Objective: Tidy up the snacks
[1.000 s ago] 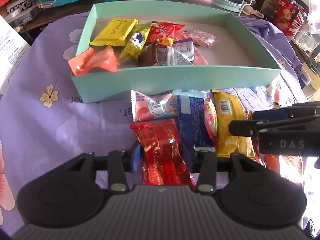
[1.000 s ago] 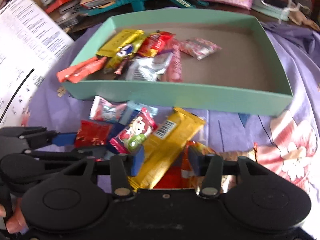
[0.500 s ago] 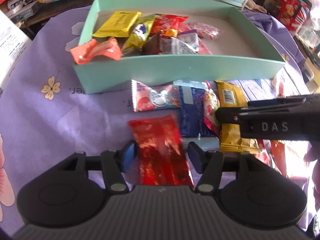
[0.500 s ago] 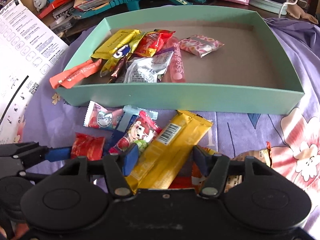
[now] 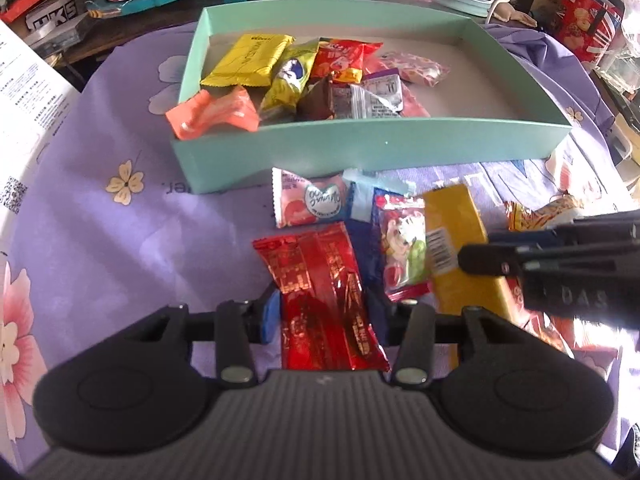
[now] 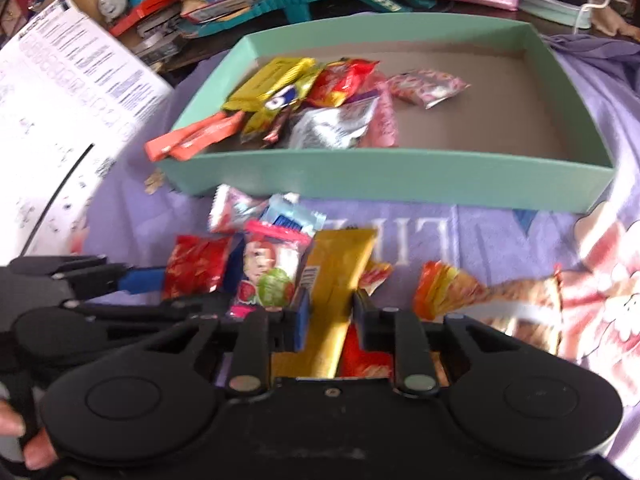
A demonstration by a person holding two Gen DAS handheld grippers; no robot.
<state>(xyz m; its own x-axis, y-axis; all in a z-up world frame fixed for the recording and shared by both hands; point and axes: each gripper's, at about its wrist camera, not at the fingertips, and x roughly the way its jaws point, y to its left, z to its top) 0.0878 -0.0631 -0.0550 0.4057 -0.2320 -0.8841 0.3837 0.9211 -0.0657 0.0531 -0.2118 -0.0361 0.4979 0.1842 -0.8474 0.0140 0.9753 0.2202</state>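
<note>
Gripping two snacks off the table at once: my right tongs (image 6: 330, 312) have just closed on the yellow bar (image 6: 336, 280), my left tongs (image 5: 322, 316) seemingly pinching the red packet (image 5: 324, 292). Next, lift both over the teal box (image 5: 360, 148) wall.

"DAS" on the right gripper (image 5: 480, 258); "HKS" on a box (image 5: 52, 16).

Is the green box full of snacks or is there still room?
Still room: snacks crowd the left end of the green box, and its right half is bare.
</note>
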